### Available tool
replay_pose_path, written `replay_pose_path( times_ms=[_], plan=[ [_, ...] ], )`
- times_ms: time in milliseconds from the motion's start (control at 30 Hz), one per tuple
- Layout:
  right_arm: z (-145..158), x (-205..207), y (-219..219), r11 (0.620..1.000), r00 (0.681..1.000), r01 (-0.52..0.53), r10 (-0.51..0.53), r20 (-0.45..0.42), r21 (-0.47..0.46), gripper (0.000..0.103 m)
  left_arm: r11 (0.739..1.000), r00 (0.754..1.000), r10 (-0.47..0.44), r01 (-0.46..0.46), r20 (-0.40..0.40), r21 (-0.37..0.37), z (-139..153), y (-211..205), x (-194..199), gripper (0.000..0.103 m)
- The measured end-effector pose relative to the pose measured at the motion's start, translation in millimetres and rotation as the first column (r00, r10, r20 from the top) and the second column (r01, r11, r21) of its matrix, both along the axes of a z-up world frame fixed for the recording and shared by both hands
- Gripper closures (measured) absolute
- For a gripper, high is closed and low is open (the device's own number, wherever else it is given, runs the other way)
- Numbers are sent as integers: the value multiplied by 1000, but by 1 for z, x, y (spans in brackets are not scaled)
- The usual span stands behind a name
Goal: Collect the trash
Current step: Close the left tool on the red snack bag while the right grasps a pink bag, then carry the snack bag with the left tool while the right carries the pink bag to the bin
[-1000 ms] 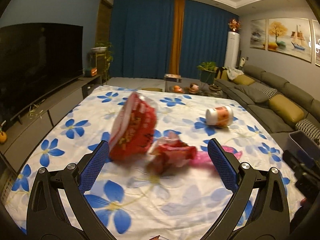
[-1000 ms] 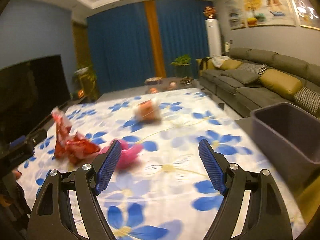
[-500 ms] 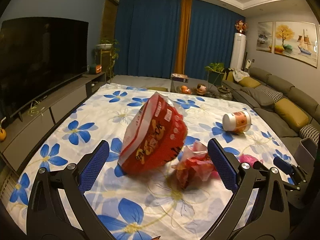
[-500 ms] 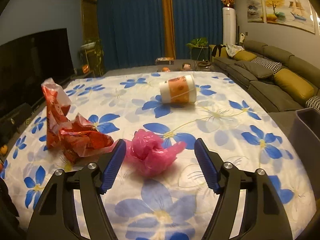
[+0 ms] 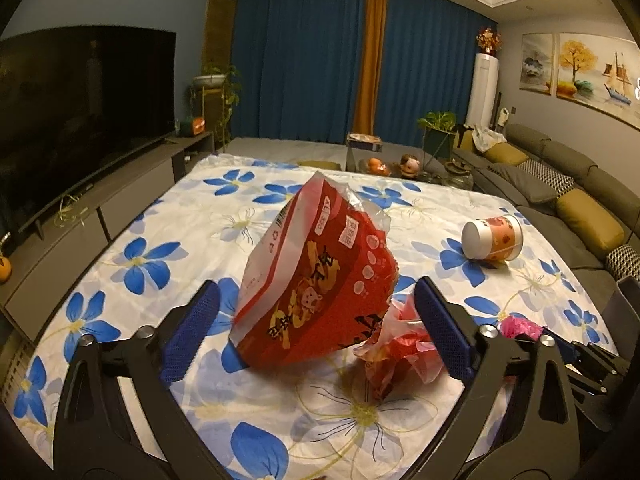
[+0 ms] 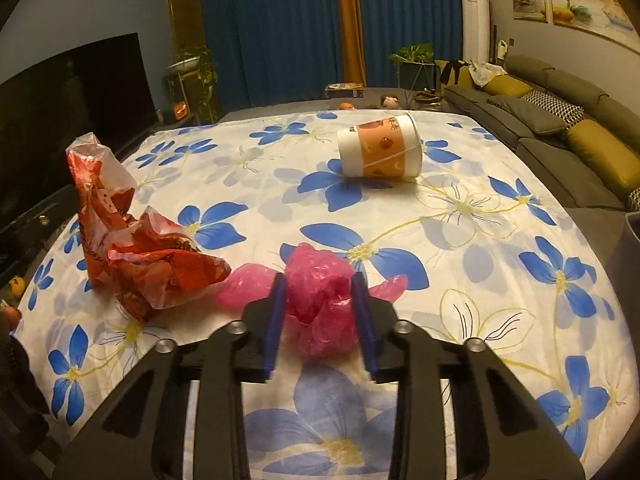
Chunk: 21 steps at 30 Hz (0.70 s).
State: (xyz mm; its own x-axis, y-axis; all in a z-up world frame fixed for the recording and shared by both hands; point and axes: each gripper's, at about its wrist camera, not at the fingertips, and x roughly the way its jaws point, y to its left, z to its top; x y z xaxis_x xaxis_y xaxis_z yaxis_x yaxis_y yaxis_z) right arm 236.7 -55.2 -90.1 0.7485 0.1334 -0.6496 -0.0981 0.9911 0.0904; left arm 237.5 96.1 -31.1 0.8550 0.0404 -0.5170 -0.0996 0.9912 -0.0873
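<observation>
The white tablecloth w/ blue flower print [image 6: 460, 208] is being used as landmark; all trash is lying on it. At its left side, nearest the TV, the big red printed snack bag [image 5: 316, 280] is being framed by the left gripper [image 5: 316, 332], whose jaws are closing slightly from full width but are touching nothing yet. Beside it a crumpled red plastic wrapper [image 6: 160, 264] is being left alone. Toward the far sofa-side edge the white-and-orange paper cup [image 6: 380, 148] is lying on its side. Near the front edge the small crumpled pink plastic bag [image 6: 320, 300] is being squeezed: a sec ago the right gripper [image 6: 318, 312] was wide, now its jaws are closing w/ pads against the bag. First pickup is prob. being secured.
</observation>
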Motion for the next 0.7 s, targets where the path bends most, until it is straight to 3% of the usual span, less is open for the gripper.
replay_pose_path(
  times_ms=[233, 367, 467, 700],
  plan=[
    [4, -12, -4, 1000, 1000, 3, -4, 28, 16, 75, 998, 998, -28, 25, -54, -51, -11, 9, 10, 50],
    [9, -22, -8, 999, 999, 6, -7, 44, 34, 75, 997, 995, -47, 41, -83, -68, -16, 12, 13, 84],
    [16, -31, -14, 999, 997, 14, -18, 71, 52, 75, 996, 996, -47, 41, -76, -74, -13, 14, 9, 100],
    [37, -54, -27, 996, 990, 31, -42, 136, 86, 75, 995, 999, -44, 46, 19, -94, 16, 19, -22, 103]
  ],
)
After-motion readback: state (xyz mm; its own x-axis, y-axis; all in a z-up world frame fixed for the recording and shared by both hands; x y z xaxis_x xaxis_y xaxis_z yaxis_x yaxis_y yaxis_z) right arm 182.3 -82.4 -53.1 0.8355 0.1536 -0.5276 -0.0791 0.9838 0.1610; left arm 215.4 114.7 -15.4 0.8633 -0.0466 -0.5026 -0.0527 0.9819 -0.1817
